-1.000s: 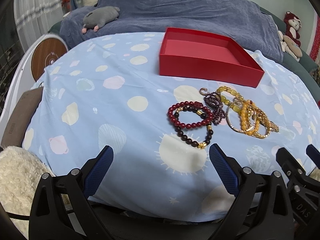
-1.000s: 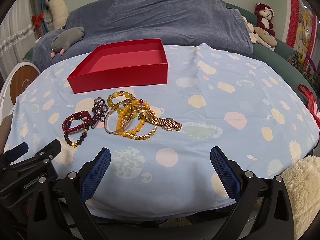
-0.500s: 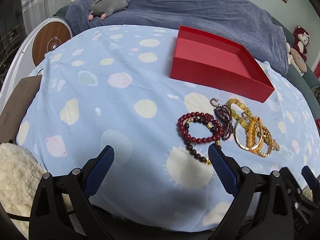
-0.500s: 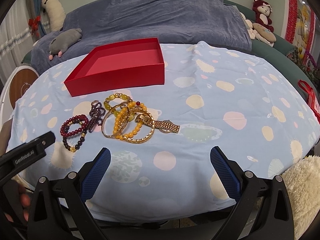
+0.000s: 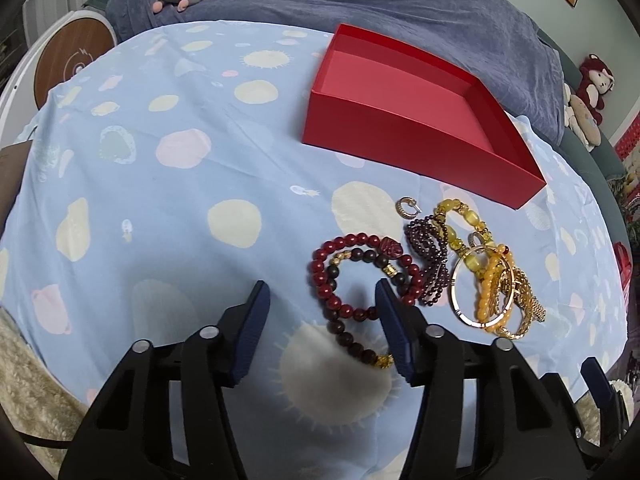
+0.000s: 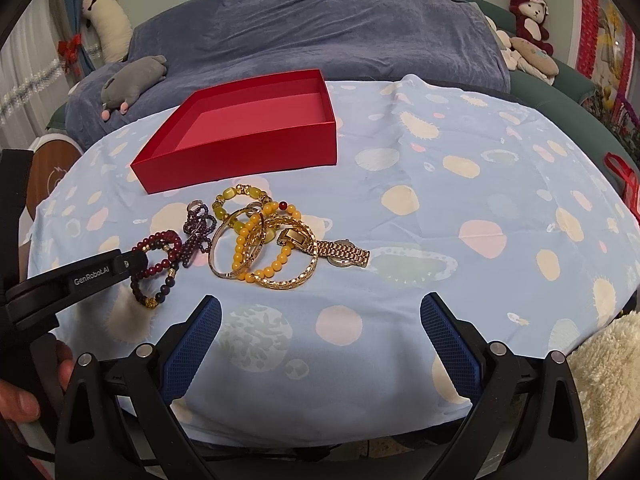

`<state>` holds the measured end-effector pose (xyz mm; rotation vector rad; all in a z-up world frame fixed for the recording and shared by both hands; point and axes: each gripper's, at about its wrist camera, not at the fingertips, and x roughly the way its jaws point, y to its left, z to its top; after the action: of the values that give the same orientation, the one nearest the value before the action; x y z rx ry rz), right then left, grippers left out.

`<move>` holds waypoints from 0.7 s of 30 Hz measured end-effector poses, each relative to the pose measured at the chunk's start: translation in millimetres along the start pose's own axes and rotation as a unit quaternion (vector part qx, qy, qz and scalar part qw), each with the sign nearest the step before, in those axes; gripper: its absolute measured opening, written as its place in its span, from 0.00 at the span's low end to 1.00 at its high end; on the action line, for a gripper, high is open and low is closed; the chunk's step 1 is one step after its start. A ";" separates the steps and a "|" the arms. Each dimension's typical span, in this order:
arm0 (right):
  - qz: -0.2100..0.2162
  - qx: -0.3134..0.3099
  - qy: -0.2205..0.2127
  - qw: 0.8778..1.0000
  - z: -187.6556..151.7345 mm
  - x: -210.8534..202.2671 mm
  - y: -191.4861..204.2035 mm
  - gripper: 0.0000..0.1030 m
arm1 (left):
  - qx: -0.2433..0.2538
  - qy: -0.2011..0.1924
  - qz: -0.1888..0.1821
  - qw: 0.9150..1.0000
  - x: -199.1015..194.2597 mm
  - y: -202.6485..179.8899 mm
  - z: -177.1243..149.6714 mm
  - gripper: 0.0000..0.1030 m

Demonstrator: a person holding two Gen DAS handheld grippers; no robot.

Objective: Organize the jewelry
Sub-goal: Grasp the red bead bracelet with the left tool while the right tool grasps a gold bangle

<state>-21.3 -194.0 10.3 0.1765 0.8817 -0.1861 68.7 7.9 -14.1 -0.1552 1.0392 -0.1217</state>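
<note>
One line of writing can be read: "GenRobot.AI", white on the black side of your left hand-held gripper point(image 6: 86, 276), seen from the right wrist camera. Nothing else carries legible text; the dial of the gold watch point(image 6: 340, 256) is too small to read.

Your left hand-held gripper point(image 5: 320, 330) partly covers the jewelry: its right finger overlaps the dark red bead bracelet point(image 5: 340, 276) and the dark bead bracelet with gold charms point(image 5: 358, 350) that lies through it. Whether that finger touches the beads or only hangs above them, you cannot tell. The yellow bead bracelets, gold bangles and watch are so tangled at the right of the pile that their order is hard to sort out. A purple bead strand point(image 5: 430, 254) lies between the red bracelet and that tangle, with a small silver ring point(image 5: 408, 205) just beyond it.

Your left jaws stand about half apart, holding nothing, with the red bracelet's near arc lying between the fingers. Your right hand-held gripper point(image 6: 320, 332) is spread wide and holds nothing, over bare blue tablecloth point(image 6: 460, 200) near the pile's front edge.

All jewelry lies on the worktop, just in front of the red box point(image 6: 248, 148), whose pink floor is bare.
</note>
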 end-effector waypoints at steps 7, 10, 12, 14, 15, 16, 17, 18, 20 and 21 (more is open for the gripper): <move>0.010 0.016 0.008 1.000 2.4 3.2 -5.6 0.93 | 0.007 -0.001 -0.017 1.000 2.1 -3.5 1.5 0.08; 0.016 0.022 0.011 1.000 3.9 4.0 -7.6 0.93 | 0.009 -0.011 -0.027 1.000 -4.3 -4.7 1.1 0.07; 0.019 0.023 0.012 0.999 4.4 3.5 -7.8 0.93 | 0.011 -0.020 -0.031 0.999 -10.3 -5.9 1.7 0.07; 0.023 0.020 0.011 0.999 4.5 2.3 -7.2 0.93 | 0.012 -0.026 -0.039 0.999 -17.0 -7.0 2.2 0.07; 0.025 0.017 0.010 1.000 4.5 1.7 -6.3 0.93 | 0.012 -0.029 -0.042 0.999 -20.0 -7.3 2.6 0.07; 0.027 0.013 0.009 1.000 4.9 1.1 -5.3 0.93 | 0.012 -0.032 -0.045 0.998 -23.4 -7.4 2.5 0.07; 0.029 0.011 0.009 0.999 5.8 0.8 -4.1 0.93 | 0.012 -0.035 -0.048 0.998 -26.0 -7.4 2.5 0.07; 0.031 0.008 0.009 0.999 6.7 0.4 -2.9 0.93 | 0.014 -0.037 -0.051 0.998 -28.4 -7.2 2.0 0.07; 0.036 0.000 0.005 0.999 10.1 -1.1 -0.1 0.90 | 0.016 -0.042 -0.053 0.998 -33.1 -6.6 0.4 0.07; 0.041 -0.005 0.006 0.999 12.1 -0.7 1.7 0.89 | 0.018 -0.045 -0.052 0.997 -34.8 -5.9 -0.7 0.07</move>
<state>-12.2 -195.0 18.5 0.2033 0.8848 -0.1048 50.5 8.1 16.1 -0.1810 0.9385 -0.2267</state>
